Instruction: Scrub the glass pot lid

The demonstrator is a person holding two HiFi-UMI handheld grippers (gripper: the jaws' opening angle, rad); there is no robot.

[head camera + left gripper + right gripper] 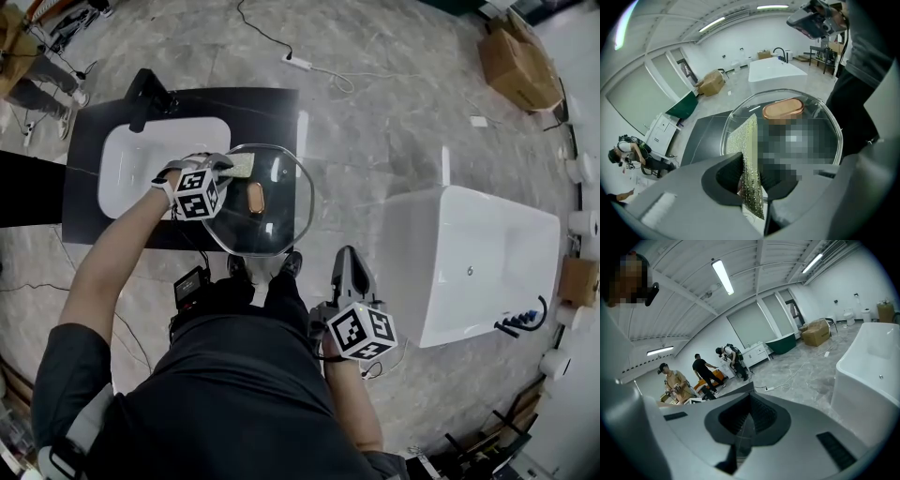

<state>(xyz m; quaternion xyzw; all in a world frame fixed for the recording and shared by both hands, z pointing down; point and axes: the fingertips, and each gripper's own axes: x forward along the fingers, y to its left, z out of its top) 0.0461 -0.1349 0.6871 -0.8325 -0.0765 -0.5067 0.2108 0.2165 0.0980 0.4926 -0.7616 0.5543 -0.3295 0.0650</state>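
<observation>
Down by the person's hip, my right claw (346, 255) (744, 426) is pressed shut, and I see nothing between its jaws. It points out over the gray floor (375, 122) and is well apart from the lid. A bit farther out, my left claw (231, 167) (751, 177) is squeezed tight on a thin yellow sponge (240, 166) (749, 140). The sponge stands on its edge between the two jaws. Its far end sticks out past the jaws and lies against the left side of the glass pot lid (281, 220) (820, 112). The lid is round and clear, with a shiny brown handle (255, 199) (783, 108) in its middle. It sits on the right part of the black counter (94, 131) (701, 136), and its edge hangs a little over the side. Just left of the lid is the white sink (141, 155). Off to the right, well apart from the counter, stands a big white bathtub (487, 262) (872, 376). Far back in the room, in the right gripper view, I see some people (701, 371) standing together.
</observation>
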